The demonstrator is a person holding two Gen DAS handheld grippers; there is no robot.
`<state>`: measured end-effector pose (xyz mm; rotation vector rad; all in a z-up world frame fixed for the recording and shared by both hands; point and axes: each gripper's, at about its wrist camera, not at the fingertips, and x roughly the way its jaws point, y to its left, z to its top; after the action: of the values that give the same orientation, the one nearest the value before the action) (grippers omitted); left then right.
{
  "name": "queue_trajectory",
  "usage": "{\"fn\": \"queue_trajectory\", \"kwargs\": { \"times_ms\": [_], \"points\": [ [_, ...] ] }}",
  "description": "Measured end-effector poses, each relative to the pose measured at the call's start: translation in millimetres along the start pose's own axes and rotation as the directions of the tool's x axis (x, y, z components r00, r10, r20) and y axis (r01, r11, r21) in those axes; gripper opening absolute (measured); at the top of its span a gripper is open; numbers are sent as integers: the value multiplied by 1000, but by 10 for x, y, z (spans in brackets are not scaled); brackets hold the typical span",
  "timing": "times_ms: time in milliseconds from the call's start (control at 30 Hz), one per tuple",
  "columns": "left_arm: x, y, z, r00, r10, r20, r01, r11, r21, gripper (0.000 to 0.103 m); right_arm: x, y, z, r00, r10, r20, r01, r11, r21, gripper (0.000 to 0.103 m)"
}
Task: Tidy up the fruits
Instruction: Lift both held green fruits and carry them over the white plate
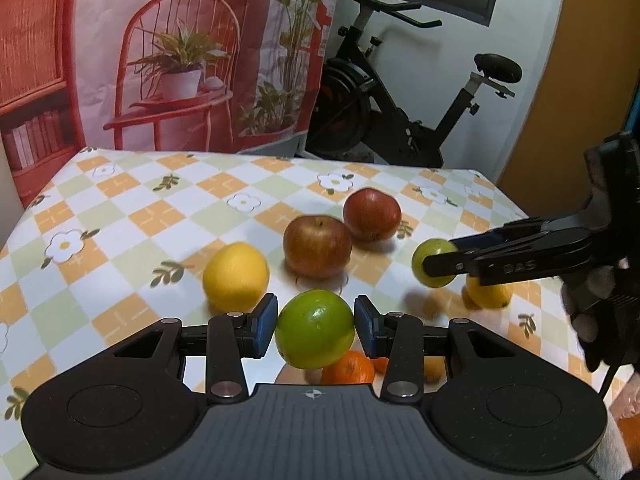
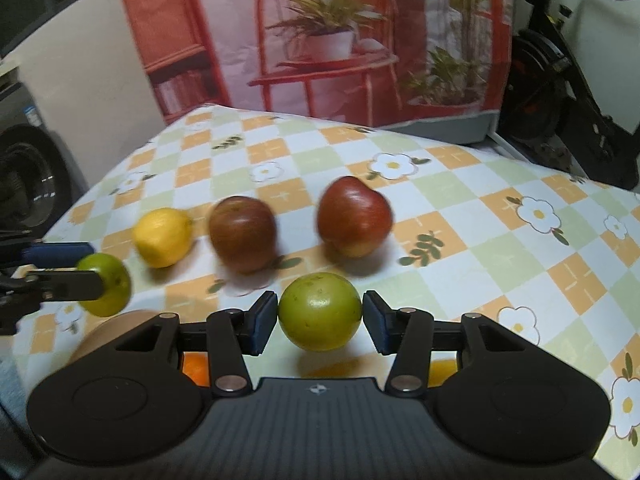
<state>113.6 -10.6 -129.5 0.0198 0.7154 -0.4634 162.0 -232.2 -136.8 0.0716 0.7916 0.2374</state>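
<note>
My left gripper (image 1: 316, 326) is shut on a bright green fruit (image 1: 315, 328) and holds it above the table; it also shows at the left of the right wrist view (image 2: 105, 284). My right gripper (image 2: 320, 320) is shut on a duller green fruit (image 2: 320, 311), which the left wrist view shows at the right (image 1: 434, 263). On the checked tablecloth (image 1: 132, 216) lie two red apples (image 1: 318, 246) (image 1: 372, 214), a yellow lemon (image 1: 235, 276), and a second lemon (image 1: 489, 293) under the right gripper. An orange (image 1: 348, 368) lies partly hidden below the left gripper.
A tan round object (image 2: 116, 330) sits at the table's near left, partly hidden by the right gripper body. A printed backdrop (image 1: 168, 52) hangs behind the table, and an exercise bike (image 1: 400, 100) stands at the back right. The table's far edge (image 1: 280, 156) borders them.
</note>
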Motion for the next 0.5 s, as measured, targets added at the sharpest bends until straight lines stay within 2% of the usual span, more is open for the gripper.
{"fn": "queue_trajectory", "kwargs": {
  "times_ms": [333,500],
  "points": [
    [-160,19,-206,999,-21,-37,22,999,30,44,-337,415,-296,997,79,-16,-79,996,-49,50],
    [-150,20,-243,997,-57,-60,58,998,16,44,-404,568,-407,994,107,-34,-109,992,-65,50]
  ]
}}
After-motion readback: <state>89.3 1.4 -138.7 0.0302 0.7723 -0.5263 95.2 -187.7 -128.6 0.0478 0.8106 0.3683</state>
